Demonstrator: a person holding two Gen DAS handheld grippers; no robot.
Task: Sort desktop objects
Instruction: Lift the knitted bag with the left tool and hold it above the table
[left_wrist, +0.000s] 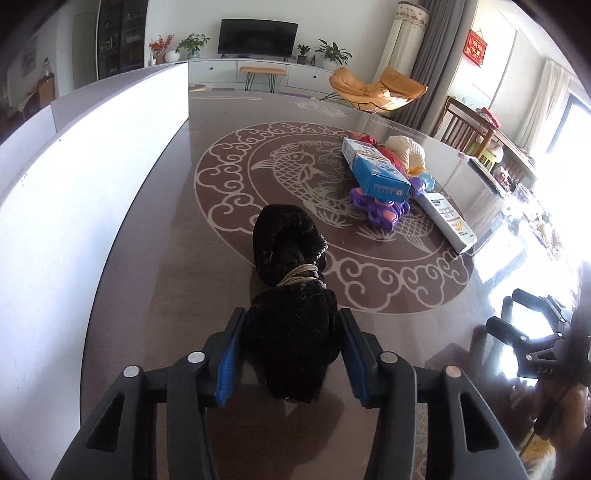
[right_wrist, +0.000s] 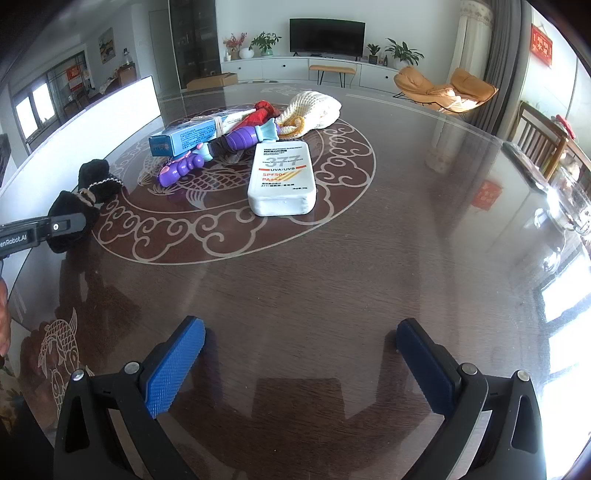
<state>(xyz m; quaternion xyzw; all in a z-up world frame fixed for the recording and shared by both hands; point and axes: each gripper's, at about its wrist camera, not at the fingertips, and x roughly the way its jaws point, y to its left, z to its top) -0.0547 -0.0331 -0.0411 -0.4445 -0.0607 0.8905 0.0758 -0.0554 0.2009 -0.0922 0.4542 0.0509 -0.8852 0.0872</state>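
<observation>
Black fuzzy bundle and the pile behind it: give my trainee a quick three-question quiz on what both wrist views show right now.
1. True or false: the left gripper has the black fuzzy bundle between its pads.
2. Multiple choice: the white sunscreen bottle is A) standing upright, B) lying flat on the table, C) held by the right gripper.
3. Fill in: the right gripper's jaws are ____ with nothing between them.

Key: 1 true; 2 B; 3 open.
</observation>
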